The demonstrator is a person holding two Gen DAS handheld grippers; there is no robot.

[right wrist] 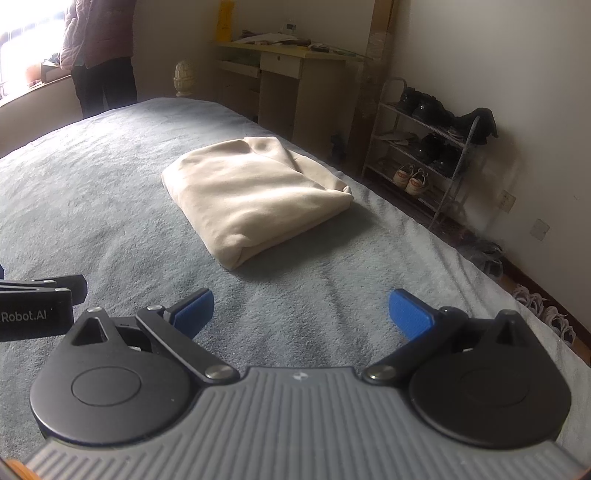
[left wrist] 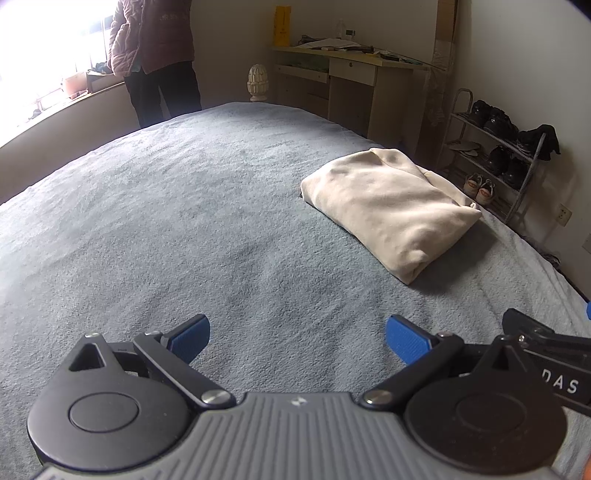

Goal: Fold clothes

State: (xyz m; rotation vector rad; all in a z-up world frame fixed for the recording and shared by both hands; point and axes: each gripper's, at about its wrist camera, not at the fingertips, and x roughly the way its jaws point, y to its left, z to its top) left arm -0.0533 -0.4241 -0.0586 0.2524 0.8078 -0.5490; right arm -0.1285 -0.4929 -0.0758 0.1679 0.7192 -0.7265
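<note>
Plainly legible on the black body of the right gripper (left wrist: 546, 369), where it pokes into the left wrist view at the right edge, are the white letters "DAS"; the rest of that word is cut off. On the left gripper (right wrist: 37, 310), seen at the left edge of the right wrist view, the print reads "Robot.AI", its start also cropped.

Each gripper has black jointed links, round black hubs, a ribbed grey housing and blue textured pads (left wrist: 190, 338). The left gripper (left wrist: 297, 339) has its jaws spread wide apart with nothing between them, hovering over bare blanket. The right gripper (right wrist: 301, 314) is likewise spread wide and holds nothing.

A cream garment (right wrist: 255, 194), soft and thick like fleece, lies folded into a plump rectangle on the far right part of the bed (left wrist: 147, 221), well apart from both grippers. Its far corner shows a loose tucked fold. The bed is covered in a grey-blue nubby blanket.

Beyond the bed stands a pale wooden desk (right wrist: 284, 74) with clutter too blurred to identify, and a yellow box (left wrist: 282, 26) whose print is unreadable. A wire shoe rack (right wrist: 424, 147) holds dark shoes and white sneakers. A person in a pink quilted jacket (left wrist: 155, 37) stands by the blown-out window, head cut off.
</note>
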